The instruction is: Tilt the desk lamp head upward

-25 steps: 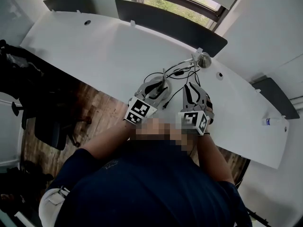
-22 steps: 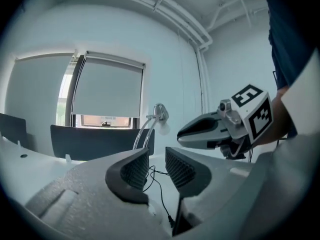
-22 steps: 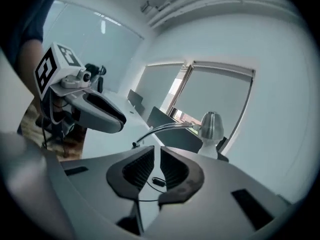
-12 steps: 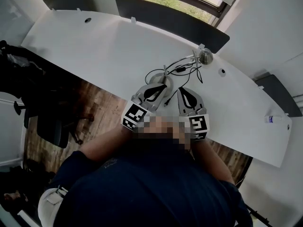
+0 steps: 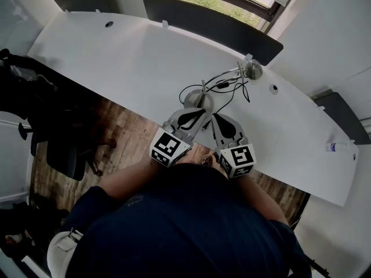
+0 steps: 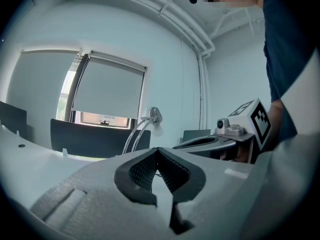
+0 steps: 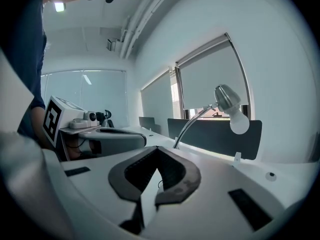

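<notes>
A silver desk lamp stands on the white desk (image 5: 116, 57): round base (image 5: 197, 101), thin curved arm, head (image 5: 252, 70) at the far end. The left gripper view shows the head (image 6: 155, 115) ahead; the right gripper view shows the head (image 7: 226, 100) and its white bulb (image 7: 239, 125). My left gripper (image 5: 201, 113) and right gripper (image 5: 215, 119) sit side by side at the desk's near edge, just short of the base. Both jaws have just been closing and now stand shut with nothing between them. Neither touches the lamp.
A black cable (image 5: 229, 91) loops on the desk by the lamp. Dark divider panels (image 5: 208, 28) line the desk's far edge below a window. A small bottle (image 5: 336, 147) lies at the far right. An office chair (image 5: 58, 155) stands on the wooden floor at left.
Both grippers have drawn back from the lamp toward the desk's near edge and closed their jaws. The right gripper has rolled, its marker cube now facing up.
</notes>
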